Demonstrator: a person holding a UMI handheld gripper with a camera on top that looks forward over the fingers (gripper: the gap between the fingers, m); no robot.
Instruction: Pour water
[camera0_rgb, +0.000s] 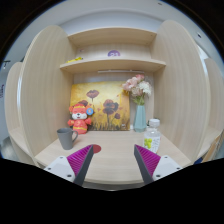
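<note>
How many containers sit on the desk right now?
3: a grey cup by the plush toy, a bottle ahead of the right claw finger, and a vase behind it. Claw is open, holding nothing.

A clear plastic water bottle (152, 135) stands upright on the light wooden desk (112, 152), beyond the right finger and just in front of a blue vase (139, 117); its cap looks pale and it carries a label, too small to read; a grey cup (66, 137) stands upright on the same desk, beyond the left finger, just beside an orange plush toy (79, 119); bottle and cup sit well apart; the gripper (112, 163) touches neither, its fingers spread apart with nothing between them.
</note>
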